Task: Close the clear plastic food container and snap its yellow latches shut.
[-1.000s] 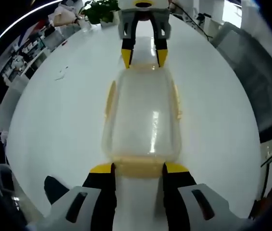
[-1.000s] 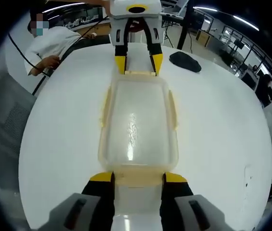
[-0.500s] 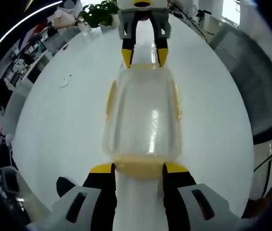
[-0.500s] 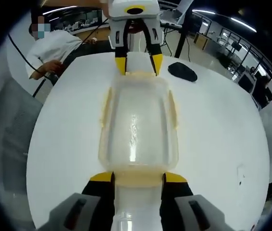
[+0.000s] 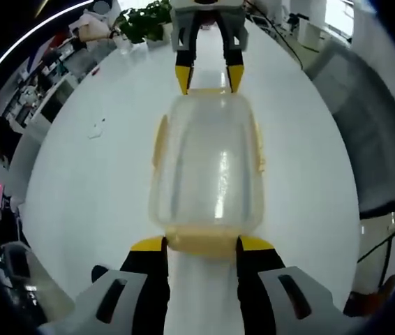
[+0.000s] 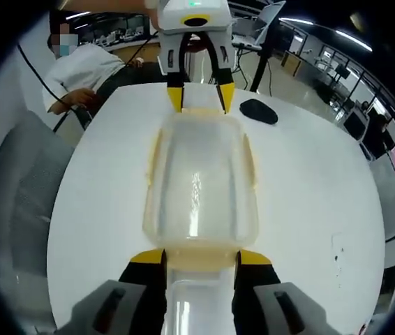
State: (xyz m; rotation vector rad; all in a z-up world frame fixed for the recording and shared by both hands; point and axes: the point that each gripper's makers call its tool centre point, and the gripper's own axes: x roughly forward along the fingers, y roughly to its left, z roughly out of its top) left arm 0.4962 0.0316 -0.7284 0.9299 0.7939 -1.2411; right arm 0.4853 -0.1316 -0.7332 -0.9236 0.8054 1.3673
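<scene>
Two grippers grasp one clear plastic food container from opposite ends, holding it above the white tabletop. In the left gripper view, the left gripper has its yellow-tipped jaws set either side of the near yellow latch, clamped on that short end. At the far short end the right gripper comes in from the top, its yellow fingertips straddling the far latch. The lid sits on the container, and yellow side latches run along both long sides; whether they are snapped down cannot be told.

In the right gripper view the same arrangement reads reversed: the right gripper clenches the near end latch while the left gripper holds the far end of the container. The container lies along the middle of the round tabletop, well apart from its edges. A dark mouse-shaped object lies near the far edge of the tabletop. A person in a white top sits just beyond that edge. A potted green plant stands near the far edge in the left gripper view, and a small scrap lies on the tabletop off to one side of the container.
</scene>
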